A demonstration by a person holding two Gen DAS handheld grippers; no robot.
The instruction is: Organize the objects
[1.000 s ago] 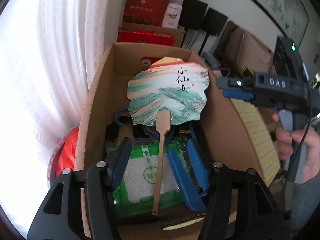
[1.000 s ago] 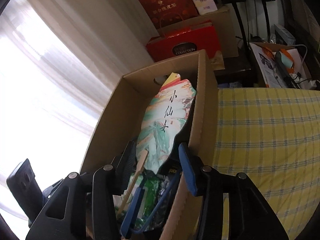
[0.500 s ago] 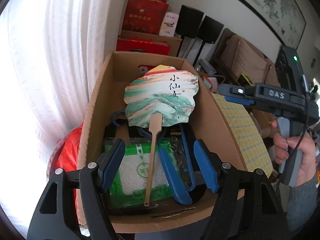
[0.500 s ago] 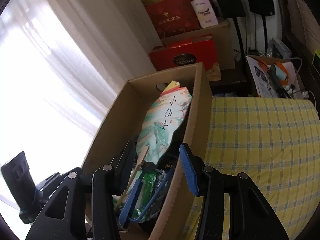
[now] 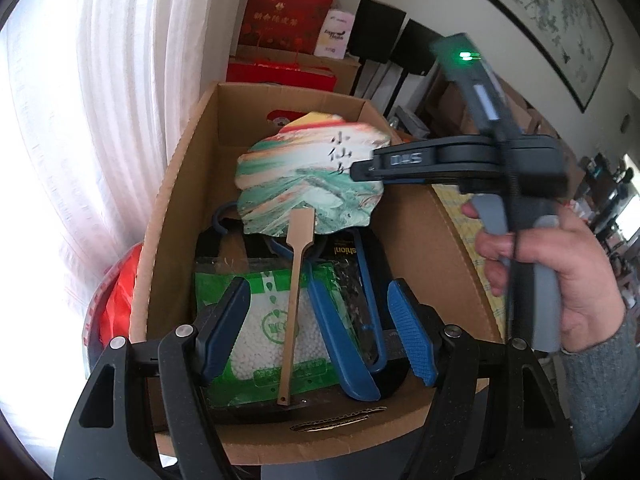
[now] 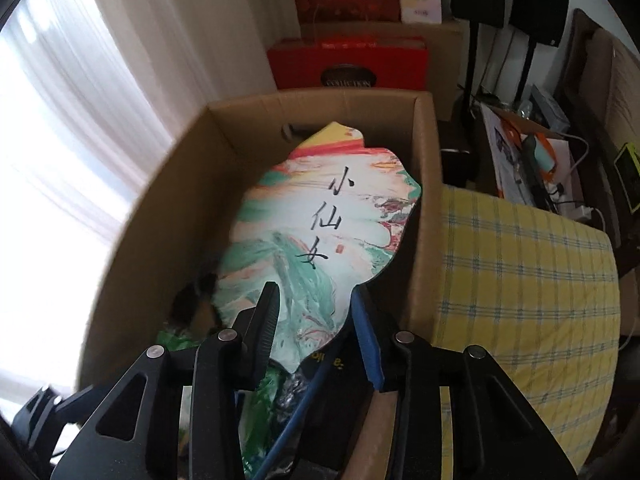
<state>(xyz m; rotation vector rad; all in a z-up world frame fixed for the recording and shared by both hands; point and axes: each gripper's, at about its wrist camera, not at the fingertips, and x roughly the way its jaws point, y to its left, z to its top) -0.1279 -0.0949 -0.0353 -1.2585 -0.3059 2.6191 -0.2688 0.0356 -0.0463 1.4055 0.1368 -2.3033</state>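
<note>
Painted fan [image 5: 308,184] lies in the cardboard box [image 5: 168,208], head toward the far wall, wooden handle [image 5: 294,300] running back over a green bag of white pellets [image 5: 260,320] w/ blue hangers [image 5: 340,344] beside it. Left gripper [image 5: 318,328] hangs above the near end of the box, jaws wide apart, nothing between them; handle sits roughly on the centre line but well below the pads. Right gripper [image 6: 316,328] is over the fan's near edge, jaws apart and empty too, fan head showing between the fingers.

Risks, as I judge them: fan is thin and flat on soft, lumpy stuff, so a pinch on the head could bend it or just push it down into the bag. Handle is narrow, so a slightly off close would miss or flick it sideways. Hanger hooks could snag and come up w/ it. Both grippers crowd the same box, so they could knock each other.

Left view shows the whole handle, bag, hangers, plus the right gripper's body and the hand [image 5: 552,280] on its trigger. Right view hides the handle behind its own fingers but shows the yellow checked cloth [image 6: 520,280] just outside the box's right wall, and the calligraphy clearer
</note>
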